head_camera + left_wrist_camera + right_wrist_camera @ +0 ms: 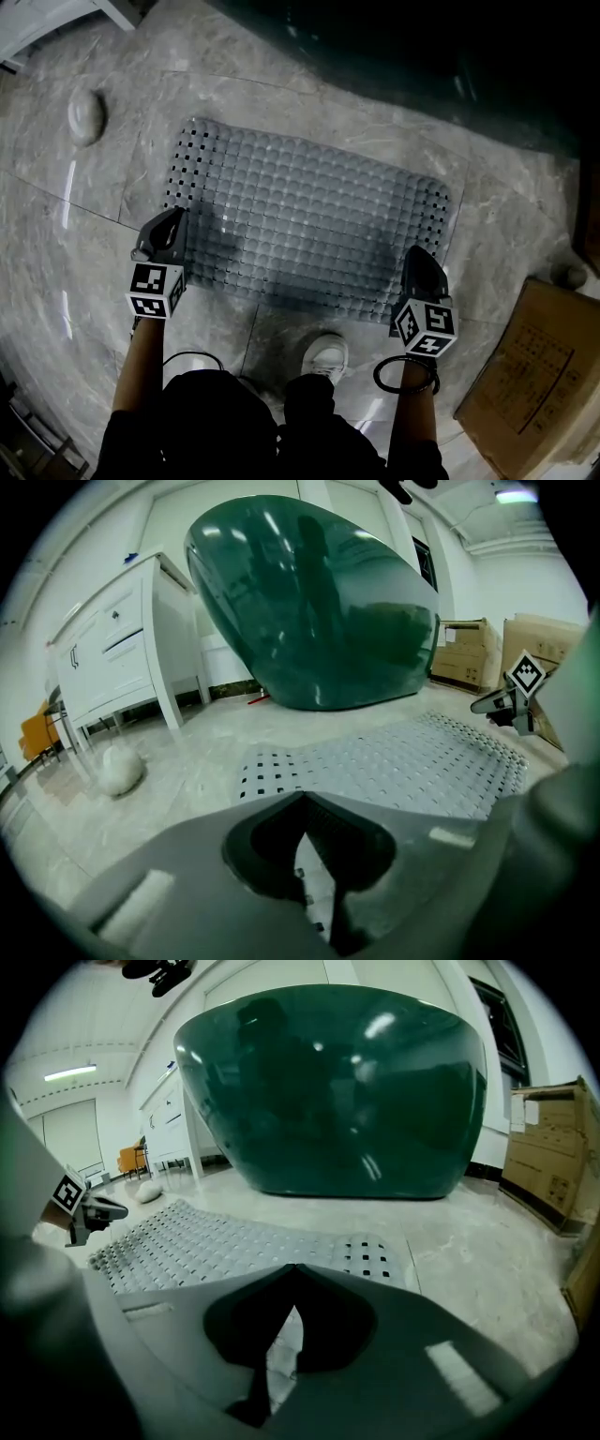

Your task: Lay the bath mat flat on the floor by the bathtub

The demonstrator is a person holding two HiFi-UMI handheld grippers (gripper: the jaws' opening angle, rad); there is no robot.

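Grey marble-tile floor (234, 66), glossy (light streaks reflecting off it). White walls (267, 983). White legged cabinet (122, 658) one side, cardboard boxes (464, 649) the other. Ceiling strip light (70, 1073) on.

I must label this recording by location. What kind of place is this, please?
Probably a bathroom display in a showroom or storeroom: a dark green bathtub and a white cabinet stand on a marble-look floor, a bath mat lies before the tub, and cardboard boxes stand nearby.
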